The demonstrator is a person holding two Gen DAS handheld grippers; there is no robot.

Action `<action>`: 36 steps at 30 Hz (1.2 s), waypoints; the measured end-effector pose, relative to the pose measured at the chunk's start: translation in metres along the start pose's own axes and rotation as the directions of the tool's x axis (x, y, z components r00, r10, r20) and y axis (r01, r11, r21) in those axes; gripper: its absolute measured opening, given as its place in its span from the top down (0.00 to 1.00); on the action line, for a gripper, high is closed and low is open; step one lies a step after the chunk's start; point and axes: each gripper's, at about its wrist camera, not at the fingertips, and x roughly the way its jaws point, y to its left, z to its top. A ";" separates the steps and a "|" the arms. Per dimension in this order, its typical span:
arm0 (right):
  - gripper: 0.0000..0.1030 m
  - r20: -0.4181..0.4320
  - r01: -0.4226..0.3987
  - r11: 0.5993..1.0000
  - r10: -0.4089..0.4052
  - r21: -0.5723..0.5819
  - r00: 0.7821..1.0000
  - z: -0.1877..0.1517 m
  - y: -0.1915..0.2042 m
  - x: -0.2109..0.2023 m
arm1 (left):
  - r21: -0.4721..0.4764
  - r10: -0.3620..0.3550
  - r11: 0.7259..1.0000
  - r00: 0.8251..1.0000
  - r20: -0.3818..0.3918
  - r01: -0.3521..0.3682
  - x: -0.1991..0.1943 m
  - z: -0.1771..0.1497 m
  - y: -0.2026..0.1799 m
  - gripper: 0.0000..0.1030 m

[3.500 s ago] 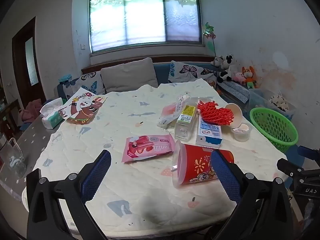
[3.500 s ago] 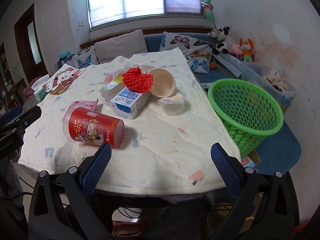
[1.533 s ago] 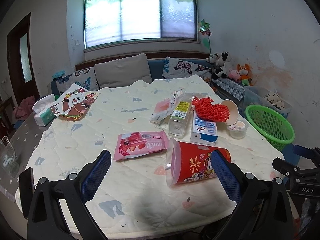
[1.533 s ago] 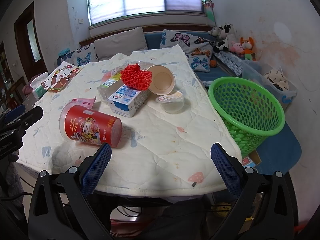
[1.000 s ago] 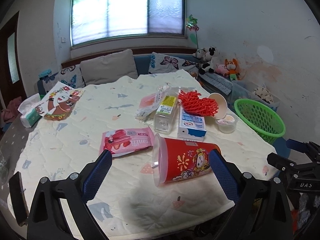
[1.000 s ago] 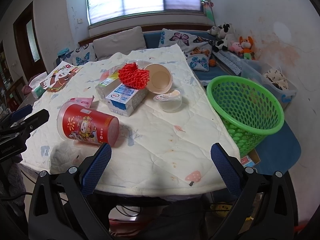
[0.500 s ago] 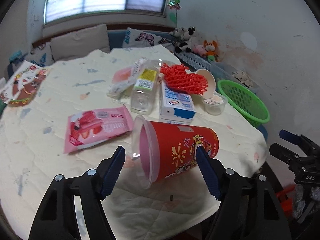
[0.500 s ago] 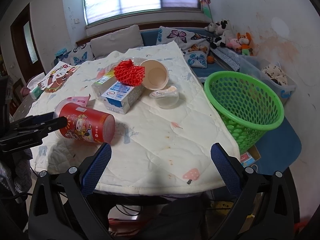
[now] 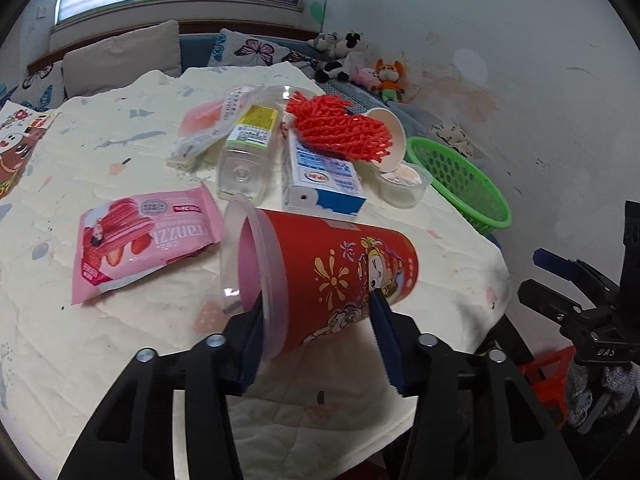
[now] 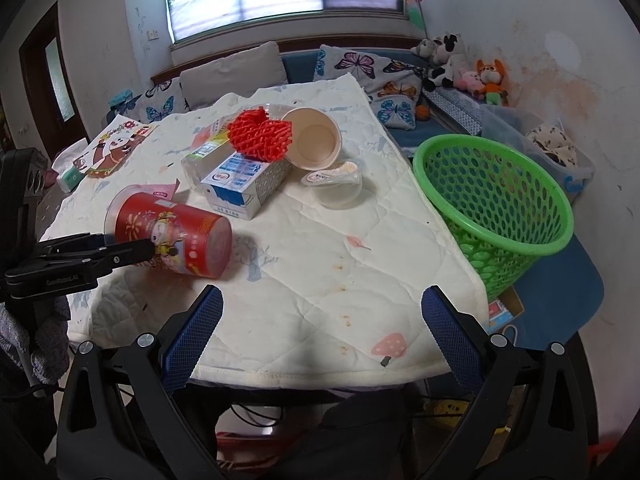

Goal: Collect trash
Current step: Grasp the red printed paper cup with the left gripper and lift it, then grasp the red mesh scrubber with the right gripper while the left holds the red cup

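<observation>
While my left hand-held gripper (image 9: 316,332) has just been closing, its pads now touch both sides of the red cup (image 9: 320,276) lying sideways at the counter's (image 10: 320,280) near edge; my right hand-held gripper (image 10: 322,334) stands wide open, holding nothing, with the green basket (image 10: 494,200) to the right.

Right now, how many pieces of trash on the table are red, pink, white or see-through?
Red: 2, the red cup and red foam net.
Pink: 2, the pink wrapper and pink bag.
White: 2, the milk carton and paper bowl.
See-through: 2, the bottle and jelly cup.
Total: 8.
</observation>
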 end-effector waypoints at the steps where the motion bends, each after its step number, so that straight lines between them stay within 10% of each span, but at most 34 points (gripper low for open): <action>1: 0.04 -0.001 0.000 1.000 0.000 0.000 1.000 0.000 0.000 0.001 | 0.009 -0.004 1.000 1.000 0.003 0.004 0.000 0.000 -0.002 0.59; 11: 0.04 0.001 0.012 1.000 -0.012 0.005 1.000 -0.003 0.001 0.001 | 0.021 -0.058 0.998 0.997 0.048 0.057 -0.011 0.000 -0.019 0.95; 22: 0.04 -0.002 0.015 0.999 -0.015 0.046 1.000 -0.012 -0.013 -0.002 | 0.129 0.119 0.980 0.967 0.226 -0.150 -0.043 0.002 -0.052 0.95; 36: 0.05 0.042 -0.037 0.999 0.037 -0.014 0.998 0.029 -0.008 0.018 | 0.074 0.118 0.987 0.955 0.274 -0.143 -0.070 0.024 -0.039 0.95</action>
